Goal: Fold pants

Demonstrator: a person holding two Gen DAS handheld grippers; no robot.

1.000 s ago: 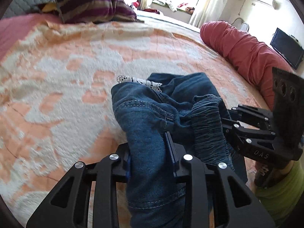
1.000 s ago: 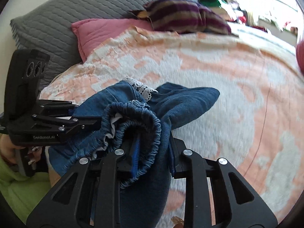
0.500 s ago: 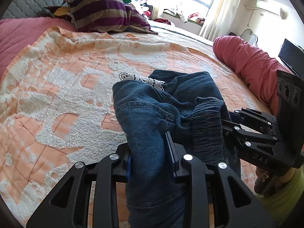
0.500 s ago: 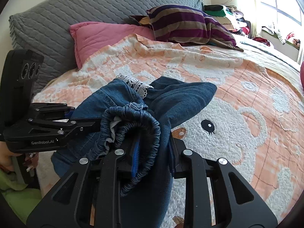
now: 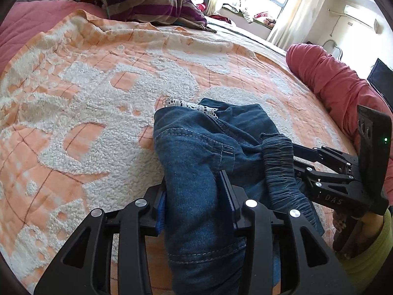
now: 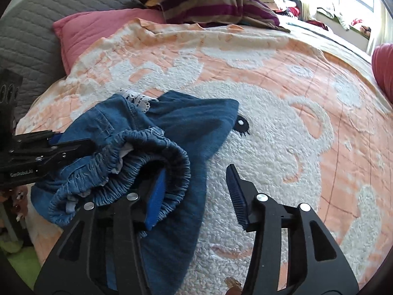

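Observation:
Dark blue jeans (image 5: 196, 152) with a gathered elastic waistband (image 6: 157, 147) and a white lace trim (image 6: 137, 99) lie bunched on the orange-and-white blanket (image 5: 86, 113). My left gripper (image 5: 192, 182) has a thick fold of denim filling the gap between its pads, and its jaws are opening. My right gripper (image 6: 195, 169) is also opening. Its left pad (image 6: 156, 191) lies against the waistband, while its right finger (image 6: 235, 189) stands free over the blanket. Each gripper shows in the other's view: the right gripper (image 5: 297, 154) and the left gripper (image 6: 73, 142) sit at opposite sides of the pants.
The blanket covers a wide bed. A striped purple pillow (image 6: 216, 2), a pink pillow (image 6: 98, 27) and a grey quilted headboard (image 6: 36, 24) are at the far end. A red bolster (image 5: 326, 73) lies along the right side. A green sleeve (image 5: 368, 245) shows by the near edge.
The right gripper's jaws have spread wide and released the waistband. Both grippers have come down toward the bed with the pants. The left jaws have widened slightly.

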